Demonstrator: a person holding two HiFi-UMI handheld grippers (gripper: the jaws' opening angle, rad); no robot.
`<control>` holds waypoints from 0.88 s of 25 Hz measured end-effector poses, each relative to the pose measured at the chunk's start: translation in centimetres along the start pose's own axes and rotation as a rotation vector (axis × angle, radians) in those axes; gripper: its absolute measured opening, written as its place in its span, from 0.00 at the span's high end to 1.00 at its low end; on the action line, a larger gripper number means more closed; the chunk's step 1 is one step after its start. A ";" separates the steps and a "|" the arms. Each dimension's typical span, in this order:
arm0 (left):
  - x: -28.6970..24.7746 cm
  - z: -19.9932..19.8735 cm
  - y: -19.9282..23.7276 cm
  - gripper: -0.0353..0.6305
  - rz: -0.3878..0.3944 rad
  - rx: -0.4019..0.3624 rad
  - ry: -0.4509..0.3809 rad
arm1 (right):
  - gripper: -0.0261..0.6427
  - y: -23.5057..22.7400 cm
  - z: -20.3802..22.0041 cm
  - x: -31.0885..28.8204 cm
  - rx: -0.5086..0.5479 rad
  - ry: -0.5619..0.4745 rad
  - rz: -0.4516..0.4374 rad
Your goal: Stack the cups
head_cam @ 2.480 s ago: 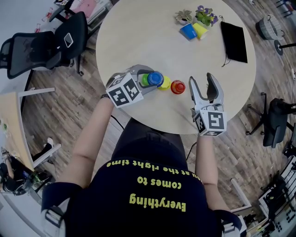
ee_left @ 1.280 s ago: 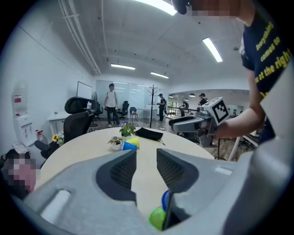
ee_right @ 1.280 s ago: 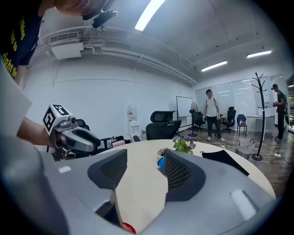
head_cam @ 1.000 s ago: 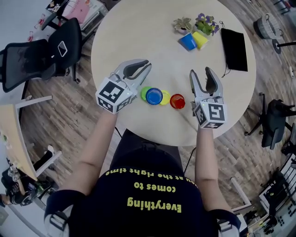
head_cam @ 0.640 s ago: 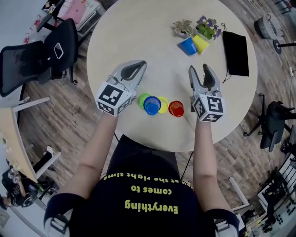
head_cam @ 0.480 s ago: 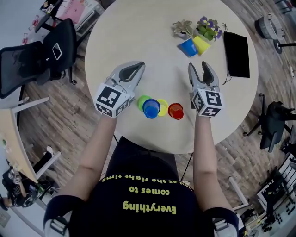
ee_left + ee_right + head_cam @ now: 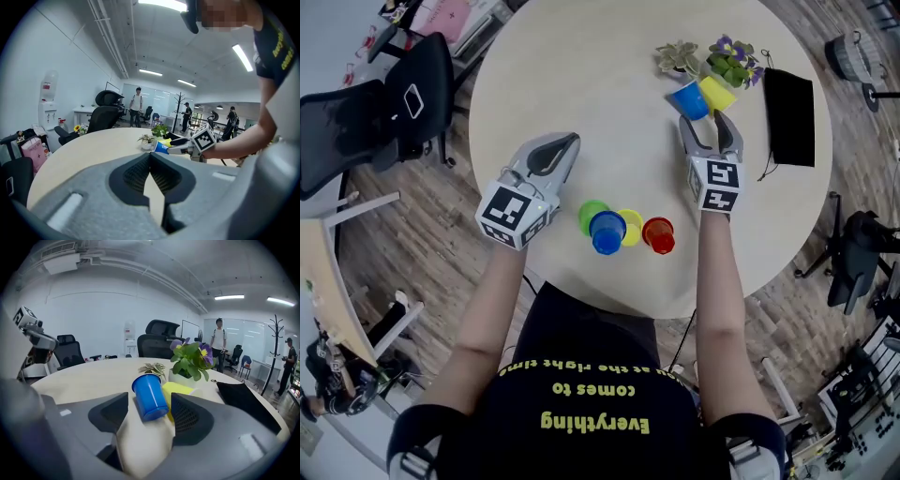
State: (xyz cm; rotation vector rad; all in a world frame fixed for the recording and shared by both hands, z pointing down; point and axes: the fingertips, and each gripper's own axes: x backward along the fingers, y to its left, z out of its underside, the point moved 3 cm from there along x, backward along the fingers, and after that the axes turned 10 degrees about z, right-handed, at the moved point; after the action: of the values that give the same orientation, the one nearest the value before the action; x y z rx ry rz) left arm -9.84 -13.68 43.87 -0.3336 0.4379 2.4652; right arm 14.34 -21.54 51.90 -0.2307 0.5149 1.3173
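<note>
**Right gripper spread wide about a toppled blue cup; left gripper shut on nothing.**

The right jaws have just been opening. In the right gripper view the blue cup is seen on its side between the pads, untouched, with a yellow cup half hidden behind it. A cluster of four cups near the edge is shown only by the head view. All is set on a round pale table over a wooden floor.

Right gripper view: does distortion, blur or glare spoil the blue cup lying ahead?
Right gripper view: strong fisheye bending with dark corners, yet the blue cup is sharp, evenly lit, no glare. Head view: wide-angle too, even light, that cup small but clear.
</note>
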 end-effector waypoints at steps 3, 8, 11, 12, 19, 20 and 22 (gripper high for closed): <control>0.2 0.5 0.3 0.94 -0.005 0.006 0.008 | 0.53 0.0 0.7 -1.1 0.052 0.036 0.008; 0.5 0.9 0.5 0.94 -0.009 0.015 0.014 | 0.53 0.0 2.0 -2.2 0.070 0.105 0.003; 0.6 0.9 0.7 0.94 -0.009 0.014 0.014 | 0.54 0.4 2.8 -2.6 0.065 0.141 -0.008; 0.7 0.9 0.7 0.94 -0.009 0.013 0.013 | 0.55 0.5 3.0 -2.6 0.062 0.145 -0.011; 0.9 0.8 0.5 0.94 -0.005 0.005 0.008 | 0.63 0.5 3.1 -2.4 0.052 0.132 0.001; 0.9 0.8 0.4 0.94 -0.005 0.004 0.006 | 0.63 0.4 2.8 -2.3 0.055 0.130 0.005; 1.1 0.8 0.3 0.94 -0.004 0.004 0.003 | 0.63 0.4 2.4 -1.5 0.064 0.121 0.007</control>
State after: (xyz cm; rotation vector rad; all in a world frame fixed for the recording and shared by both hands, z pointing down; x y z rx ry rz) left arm -11.00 -13.06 44.30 -0.3364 0.4433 2.4600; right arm 14.30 -21.69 54.74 -0.2570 0.6594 1.2971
